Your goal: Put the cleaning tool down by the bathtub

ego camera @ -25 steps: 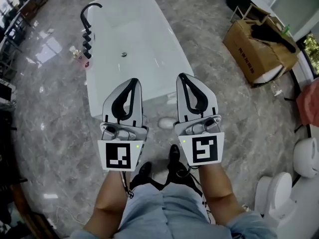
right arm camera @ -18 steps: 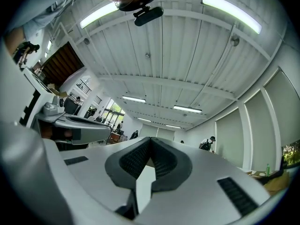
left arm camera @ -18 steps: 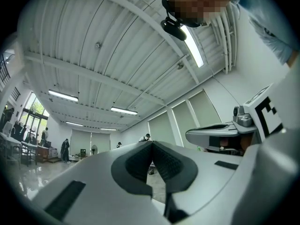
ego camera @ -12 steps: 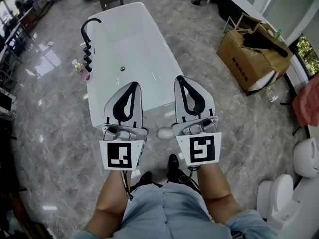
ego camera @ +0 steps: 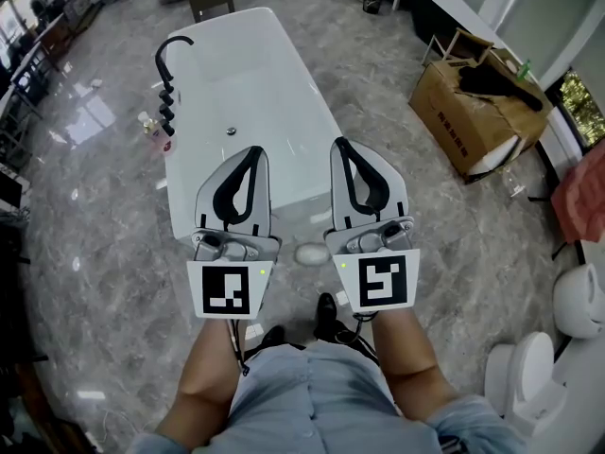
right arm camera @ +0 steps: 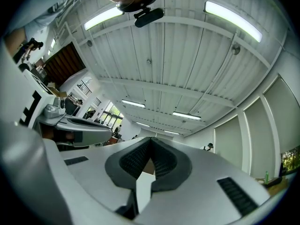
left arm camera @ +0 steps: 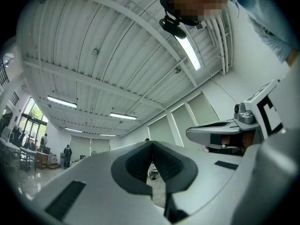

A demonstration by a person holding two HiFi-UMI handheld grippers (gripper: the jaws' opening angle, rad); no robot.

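White on grey marble: what looks like the cleaning tool (ego camera: 310, 253), down on the floor (ego camera: 95, 253) just beside the near end of the bathtub (ego camera: 246, 93), clear of both grippers. Left gripper (ego camera: 252, 151) and right gripper (ego camera: 342, 145) pressed fully together, nothing between the pads. Raised a little since a second ago, now tipped toward the ceiling (left arm camera: 117, 55). Reads as placement done, hands drawing away.
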